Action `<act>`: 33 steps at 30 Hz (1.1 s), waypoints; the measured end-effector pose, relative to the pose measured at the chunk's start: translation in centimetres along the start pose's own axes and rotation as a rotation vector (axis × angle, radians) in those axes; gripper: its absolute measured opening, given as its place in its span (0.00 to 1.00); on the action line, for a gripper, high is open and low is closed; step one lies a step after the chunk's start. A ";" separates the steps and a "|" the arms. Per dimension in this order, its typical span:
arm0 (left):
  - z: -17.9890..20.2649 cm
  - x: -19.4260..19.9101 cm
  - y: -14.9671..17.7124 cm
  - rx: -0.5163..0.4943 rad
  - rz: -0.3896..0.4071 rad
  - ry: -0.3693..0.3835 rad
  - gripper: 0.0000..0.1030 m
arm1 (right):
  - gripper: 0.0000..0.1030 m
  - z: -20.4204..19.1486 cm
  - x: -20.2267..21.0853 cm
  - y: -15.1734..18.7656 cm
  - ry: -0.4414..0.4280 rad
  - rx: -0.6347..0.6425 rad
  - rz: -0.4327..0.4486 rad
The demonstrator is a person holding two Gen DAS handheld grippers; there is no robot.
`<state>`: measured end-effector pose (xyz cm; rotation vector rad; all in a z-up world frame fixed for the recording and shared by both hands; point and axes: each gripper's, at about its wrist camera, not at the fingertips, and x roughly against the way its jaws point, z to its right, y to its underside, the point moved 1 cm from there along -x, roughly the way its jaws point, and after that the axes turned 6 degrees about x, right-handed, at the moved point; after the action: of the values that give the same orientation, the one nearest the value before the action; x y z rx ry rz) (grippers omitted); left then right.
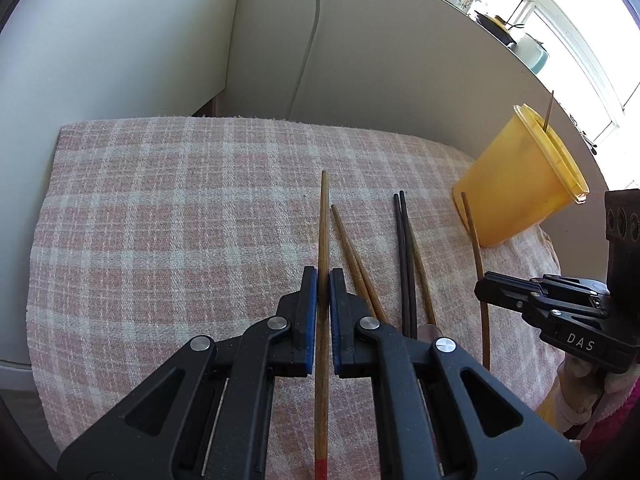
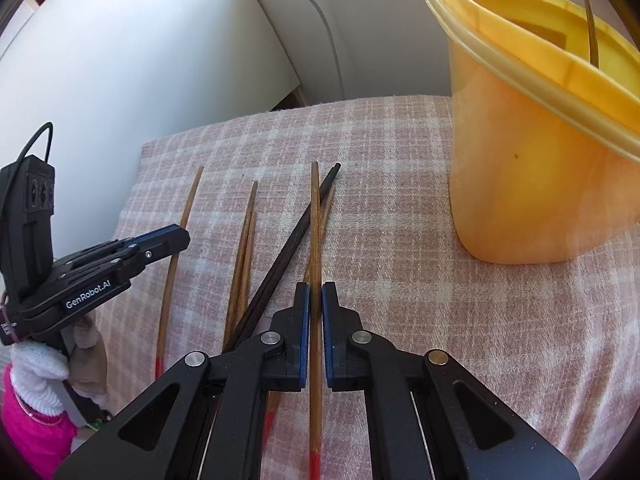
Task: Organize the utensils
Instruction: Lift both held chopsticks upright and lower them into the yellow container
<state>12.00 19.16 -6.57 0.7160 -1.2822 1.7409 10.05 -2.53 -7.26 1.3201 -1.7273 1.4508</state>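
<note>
Two grippers, and each one pinches one chopstick. My left gripper (image 1: 323, 276) is squeezed tight on a light wooden chopstick (image 1: 322, 240) with a red end. The stick runs straight out between my blue pads (image 1: 311, 312) and pokes out past them. My right gripper (image 2: 315, 290) is squeezed tight on another wooden chopstick (image 2: 315, 216) with a red end too. Both grippers tip down toward the checked pink cloth (image 1: 160, 208).

Under me more chopsticks lie loose on the cloth. There are two brown ones (image 1: 352, 256) side by side just right of my left stick, then a dark pair (image 1: 404, 256) lying over another brown one.

To the left the cloth is bare and wide, all the way to its far edge by the white wall (image 1: 120, 40). To the right stands the yellow cup (image 2: 540, 152), close to my right gripper, upright on the cloth. One thin stick (image 2: 590, 20) leans inside it. The cloth drops off at the right edge behind the cup
</note>
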 end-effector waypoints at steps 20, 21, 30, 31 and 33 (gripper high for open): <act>1.7 10.0 1.8 -0.040 0.185 0.060 0.04 | 0.04 -0.6 8.5 0.8 0.008 0.095 0.232; 1.9 10.4 1.9 -0.046 0.192 0.060 0.04 | 0.04 -0.6 8.8 0.8 0.011 0.100 0.239; 5.3 11.7 2.1 -0.072 0.256 0.087 0.04 | 0.04 -0.2 10.8 1.7 0.020 0.109 0.303; 5.6 11.9 2.1 -0.076 0.262 0.091 0.04 | 0.04 -0.3 11.0 1.7 0.022 0.109 0.312; 6.2 12.3 2.1 -0.087 0.273 0.098 0.04 | 0.04 0.0 11.8 1.8 0.028 0.108 0.334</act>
<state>3.99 16.59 4.50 0.4148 -1.4300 1.8979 3.86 -6.65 2.05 1.0928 -1.9442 1.7573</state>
